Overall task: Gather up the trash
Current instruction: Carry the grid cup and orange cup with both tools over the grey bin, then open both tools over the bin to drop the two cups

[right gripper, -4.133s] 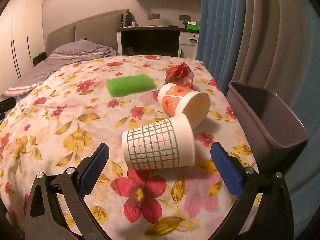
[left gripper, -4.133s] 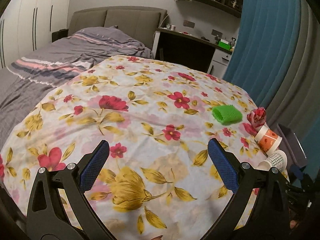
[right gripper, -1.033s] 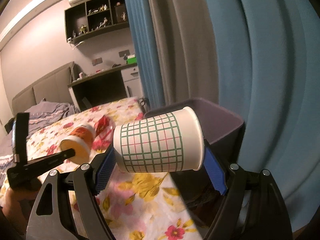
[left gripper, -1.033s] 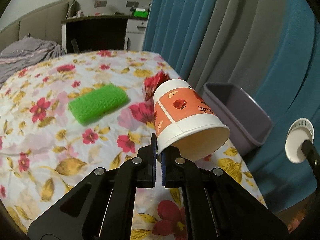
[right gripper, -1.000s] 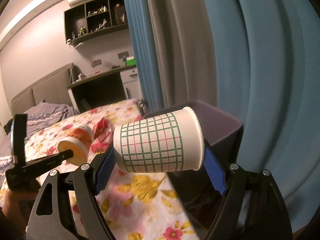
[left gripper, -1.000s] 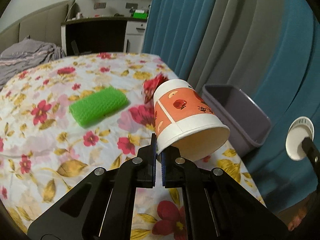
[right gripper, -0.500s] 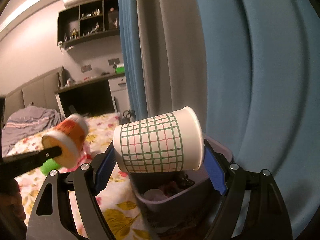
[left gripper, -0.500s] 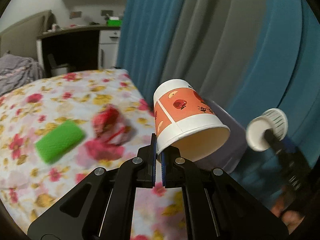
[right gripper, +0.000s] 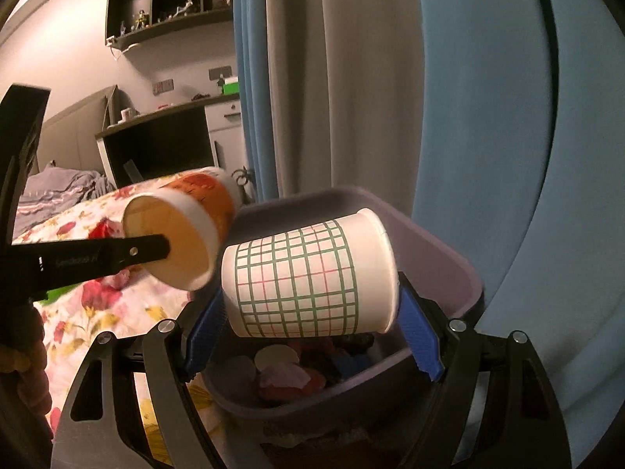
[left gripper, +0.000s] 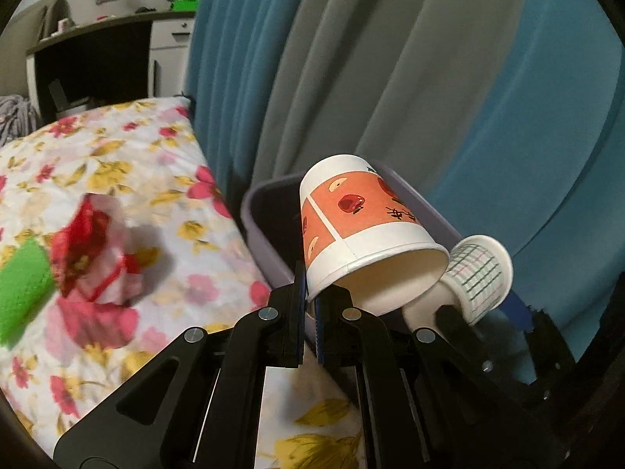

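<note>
The left tool (left gripper: 308,305) is pinched nearly together on the rim of the orange paper cup (left gripper: 359,234), holding it tilted over the near-left edge of the purple trash bin (right gripper: 441,262). The right tool (right gripper: 312,324) stands wide, clamped end to end on the green-grid paper cup (right gripper: 304,273), which lies sideways above the bin. Scraps inside the bin are dim and hard to name. On the bed (left gripper: 117,164), a red wrapper (left gripper: 90,242) and a green sponge (left gripper: 23,285) are blurred.

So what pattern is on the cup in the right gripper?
The cup is white with a green-and-red grid; clearest in the right wrist view.
</note>
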A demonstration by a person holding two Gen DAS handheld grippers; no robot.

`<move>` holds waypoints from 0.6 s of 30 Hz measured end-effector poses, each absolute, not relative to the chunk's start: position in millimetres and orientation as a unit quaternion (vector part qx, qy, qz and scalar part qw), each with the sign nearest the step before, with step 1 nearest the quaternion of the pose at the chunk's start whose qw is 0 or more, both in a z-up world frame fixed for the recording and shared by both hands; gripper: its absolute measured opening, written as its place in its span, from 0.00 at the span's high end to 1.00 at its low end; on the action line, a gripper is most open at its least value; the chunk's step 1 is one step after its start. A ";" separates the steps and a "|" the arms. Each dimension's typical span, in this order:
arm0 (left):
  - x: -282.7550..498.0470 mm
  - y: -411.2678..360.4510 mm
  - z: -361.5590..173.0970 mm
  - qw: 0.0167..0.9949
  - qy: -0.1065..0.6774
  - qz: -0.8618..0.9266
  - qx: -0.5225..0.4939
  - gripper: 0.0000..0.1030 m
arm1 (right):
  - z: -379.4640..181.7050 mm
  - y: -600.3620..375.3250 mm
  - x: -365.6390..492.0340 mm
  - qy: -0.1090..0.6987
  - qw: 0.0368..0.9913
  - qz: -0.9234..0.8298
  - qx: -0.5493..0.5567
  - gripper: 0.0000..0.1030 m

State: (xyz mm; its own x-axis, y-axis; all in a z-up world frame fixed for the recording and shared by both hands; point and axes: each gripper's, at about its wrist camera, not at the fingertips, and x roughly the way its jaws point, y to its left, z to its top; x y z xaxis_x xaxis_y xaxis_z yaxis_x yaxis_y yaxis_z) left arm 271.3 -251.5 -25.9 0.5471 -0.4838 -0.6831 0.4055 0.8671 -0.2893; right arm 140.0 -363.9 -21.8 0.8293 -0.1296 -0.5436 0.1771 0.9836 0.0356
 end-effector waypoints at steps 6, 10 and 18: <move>282.5 -263.1 -39.8 0.868 0.420 -0.259 -0.056 0.97 | -32.6 -371.5 136.7 0.294 0.951 -0.083 0.045 0.24; 285.7 -270.5 -45.6 0.865 0.426 -0.261 -0.054 0.97 | -36.5 -374.7 139.6 0.301 0.949 -0.083 0.045 0.24; 294.6 -273.6 -58.8 0.858 0.440 -0.257 -0.062 0.96 | -40.7 -374.1 134.1 0.309 0.947 -0.083 0.040 0.24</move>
State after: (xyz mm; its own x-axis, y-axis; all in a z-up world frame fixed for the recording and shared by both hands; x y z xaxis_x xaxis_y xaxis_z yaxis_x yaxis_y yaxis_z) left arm 294.6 -273.6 -58.8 0.4806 -0.4957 -0.7234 0.3856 0.8604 -0.3333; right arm 134.1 -374.1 -40.7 0.7959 -0.1320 -0.5908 0.1808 0.9832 0.0239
